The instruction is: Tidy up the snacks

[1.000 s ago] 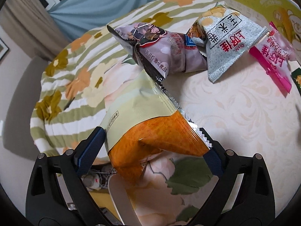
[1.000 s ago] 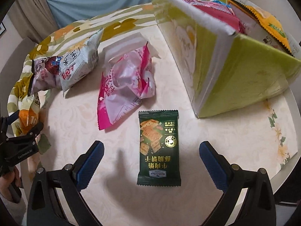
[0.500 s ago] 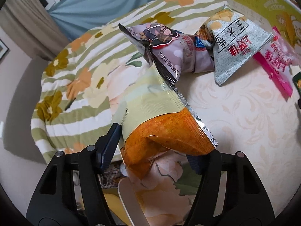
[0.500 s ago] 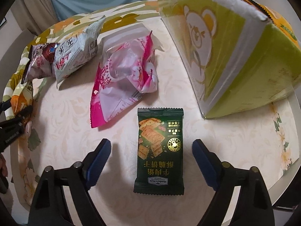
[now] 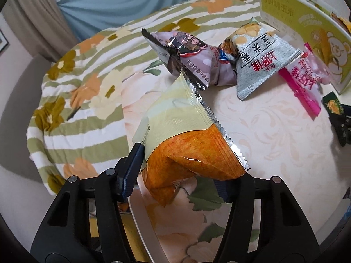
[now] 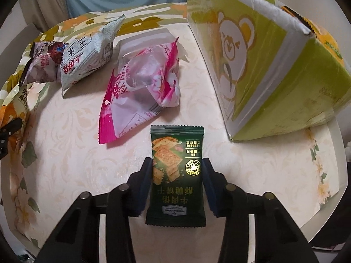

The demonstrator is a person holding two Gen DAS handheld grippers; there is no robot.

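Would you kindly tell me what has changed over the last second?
The right tool shut on the green cracker packet. The left tool is closing on the orange bag, pads touching it. The pink packet, grey bag and box stayed put.

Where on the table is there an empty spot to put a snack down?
Bare cloth lies between the pink packet and the left edge, and right of the green cracker packet below the box. The far left, around the grey bag, is crowded.

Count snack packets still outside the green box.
5: orange bag in the closing left gripper, dark green packet in the right gripper, purple, grey and pink on the table. Others may be hidden.
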